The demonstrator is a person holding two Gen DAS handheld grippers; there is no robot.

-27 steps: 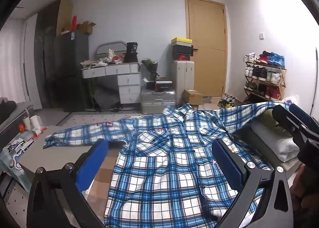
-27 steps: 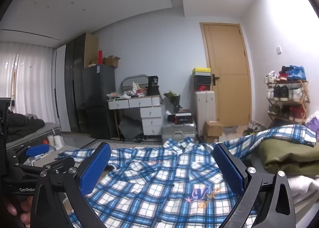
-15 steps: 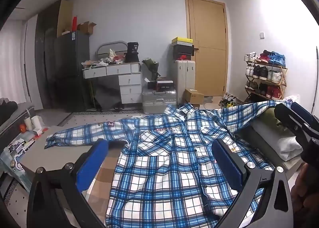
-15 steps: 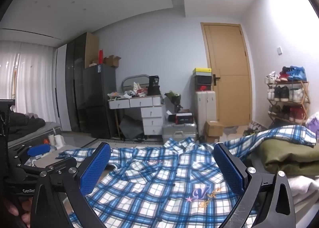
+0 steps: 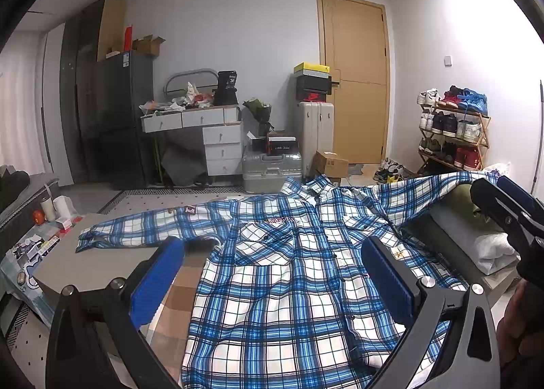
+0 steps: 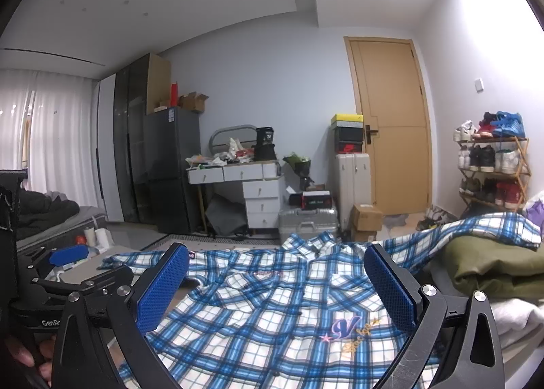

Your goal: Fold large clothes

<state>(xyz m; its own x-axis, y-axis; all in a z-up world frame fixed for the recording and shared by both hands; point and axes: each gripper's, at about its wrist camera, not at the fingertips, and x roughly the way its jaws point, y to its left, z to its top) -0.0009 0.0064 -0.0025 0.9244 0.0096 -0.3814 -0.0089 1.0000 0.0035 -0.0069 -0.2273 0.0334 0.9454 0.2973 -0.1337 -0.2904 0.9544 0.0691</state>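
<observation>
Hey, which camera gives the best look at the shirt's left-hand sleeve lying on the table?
The left wrist view: the sleeve lies flat and shows whole, out to its cuff. In the right wrist view the sleeve is partly hidden by the other tool.

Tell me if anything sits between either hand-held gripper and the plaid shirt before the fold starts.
Nothing visible does. The left hand-held gripper and the right hand-held gripper both stand open over the plaid shirt, with only bare cloth ahead. One sleeve drapes over the olive bedding.

Plaid shirt [image 5: 292, 287]: soft woven cloth, rumpled; gripper pads [image 5: 156, 282] beside it: blue dimpled rubber-like; door [image 5: 357, 83] behind: smooth matt wood.
</observation>
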